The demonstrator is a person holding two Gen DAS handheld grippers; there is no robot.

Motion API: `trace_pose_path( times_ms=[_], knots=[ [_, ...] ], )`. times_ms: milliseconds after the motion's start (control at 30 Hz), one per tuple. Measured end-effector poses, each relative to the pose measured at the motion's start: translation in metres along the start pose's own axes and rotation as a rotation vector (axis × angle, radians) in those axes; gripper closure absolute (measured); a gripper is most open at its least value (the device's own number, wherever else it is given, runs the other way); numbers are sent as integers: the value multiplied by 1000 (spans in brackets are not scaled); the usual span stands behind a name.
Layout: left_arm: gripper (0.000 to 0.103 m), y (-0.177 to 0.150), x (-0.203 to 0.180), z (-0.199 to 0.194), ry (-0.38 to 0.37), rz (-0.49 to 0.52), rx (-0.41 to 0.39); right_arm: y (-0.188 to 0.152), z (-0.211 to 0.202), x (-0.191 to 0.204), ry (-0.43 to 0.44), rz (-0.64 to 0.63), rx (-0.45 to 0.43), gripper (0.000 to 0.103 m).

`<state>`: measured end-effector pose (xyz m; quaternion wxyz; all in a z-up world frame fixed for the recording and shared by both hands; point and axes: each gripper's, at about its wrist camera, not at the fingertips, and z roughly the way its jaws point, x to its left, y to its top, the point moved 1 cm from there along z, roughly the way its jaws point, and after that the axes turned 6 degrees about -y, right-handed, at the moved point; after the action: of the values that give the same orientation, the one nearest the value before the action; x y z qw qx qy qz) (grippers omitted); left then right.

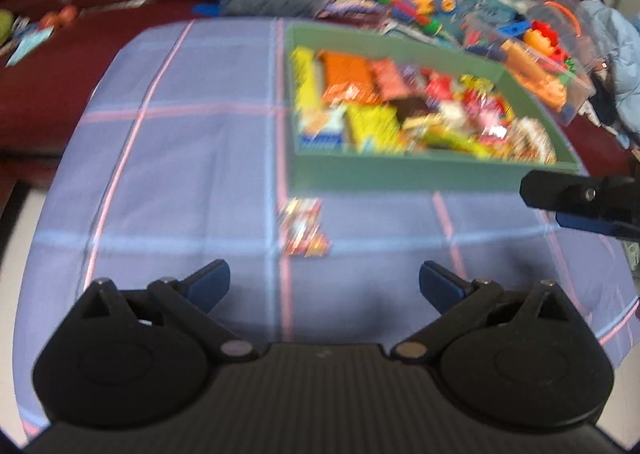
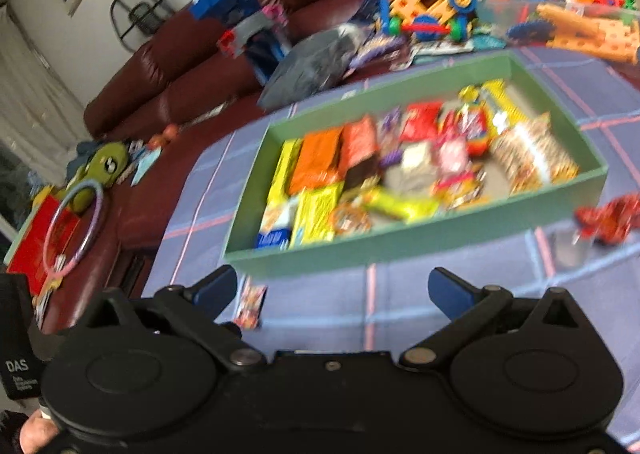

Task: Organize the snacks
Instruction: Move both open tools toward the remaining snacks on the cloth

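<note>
A green box (image 1: 400,173) full of colourful snack packets stands on the blue checked cloth; it also shows in the right wrist view (image 2: 400,242). A small red-and-yellow snack packet (image 1: 304,228) lies on the cloth just in front of the box, ahead of my left gripper (image 1: 324,286), which is open and empty. My right gripper (image 2: 332,294) is open and empty above the cloth near the box's front wall; the same small packet (image 2: 251,304) lies by its left finger. A red crinkled packet (image 2: 608,219) lies on the cloth right of the box. All views are blurred.
A dark red leather sofa (image 2: 180,65) runs behind and left of the table. Toy building pieces (image 2: 432,1) and a clear plastic bin (image 1: 552,53) crowd the far side. My right gripper's fingers (image 1: 576,201) reach in at the right edge of the left wrist view.
</note>
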<state>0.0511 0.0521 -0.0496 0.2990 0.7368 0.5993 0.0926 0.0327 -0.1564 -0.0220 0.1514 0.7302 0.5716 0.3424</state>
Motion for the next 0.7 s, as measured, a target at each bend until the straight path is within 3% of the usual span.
trace_pose_path(
  times_ms=[267, 533, 633, 667, 700],
  knots=[
    [0, -55, 29, -14, 12, -84, 57, -42, 9, 31, 42, -55, 101, 0],
    [3, -79, 36, -19, 24, -19, 72, -61, 16, 49, 72, -87, 161, 0],
    [27, -82, 38, -16, 21, 30, 67, -63, 22, 57, 78, -103, 178, 0],
    [53, -81, 36, -16, 29, 59, 55, -64, 23, 59, 77, -105, 181, 0],
    [70, -79, 35, -15, 37, 72, 47, -64, 25, 60, 75, -104, 183, 0]
  ],
)
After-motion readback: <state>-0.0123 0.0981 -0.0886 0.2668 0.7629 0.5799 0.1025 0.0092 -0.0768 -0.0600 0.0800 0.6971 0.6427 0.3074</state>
